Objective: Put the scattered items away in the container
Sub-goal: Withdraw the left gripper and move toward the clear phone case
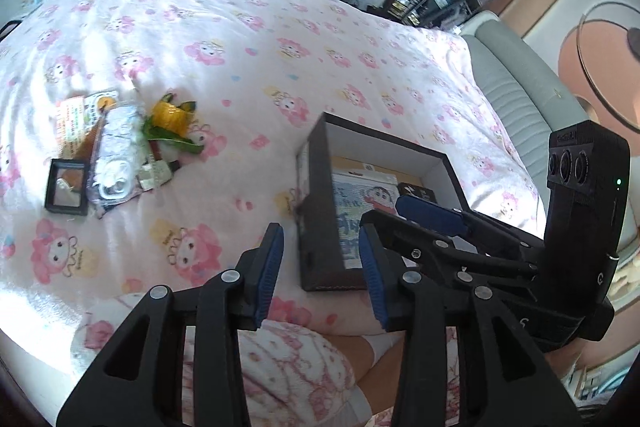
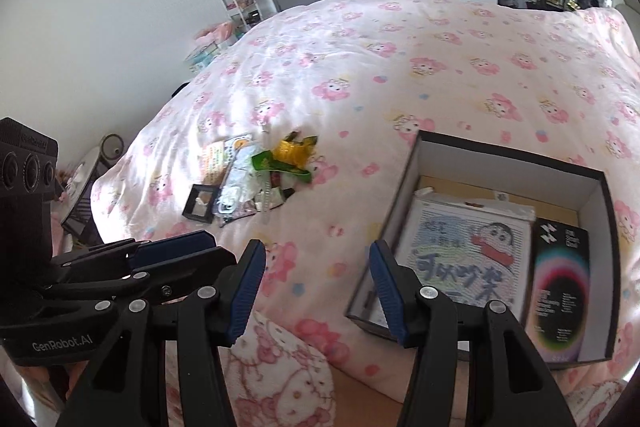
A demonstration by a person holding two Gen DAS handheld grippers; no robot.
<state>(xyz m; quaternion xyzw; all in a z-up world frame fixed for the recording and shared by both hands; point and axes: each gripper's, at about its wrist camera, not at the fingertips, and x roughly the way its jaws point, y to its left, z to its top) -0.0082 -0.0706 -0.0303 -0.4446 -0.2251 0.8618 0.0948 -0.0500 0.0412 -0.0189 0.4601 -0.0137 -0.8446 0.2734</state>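
on the bed, box (image 2: 516,163) long axis runs toward the pile (image 2: 256,179).

Counts: 1 black box (image 2: 516,163), open, on the bed at right w/ 2 items inside, i.e. 1 cartoon-print pack (image 2: 468,259) + 1 dark rainbow-ring box (image 2: 560,291). Left pile: 1 small black frame case (image 2: 199,205), 1 clear blister pack (image 2: 234,199), 1 orange-print card (image 2: 214,153), 1 yellow toy (image 2: 294,149), 1 green wrapper (image 2: 280,167). Rest of pile too blurred to count. 2 grippers, left gripper (image 1: 320,269) & right gripper (image 2: 318,289).

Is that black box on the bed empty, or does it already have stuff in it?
Partly filled. The open box holds a cartoon picture pack and a dark booklet lying flat.
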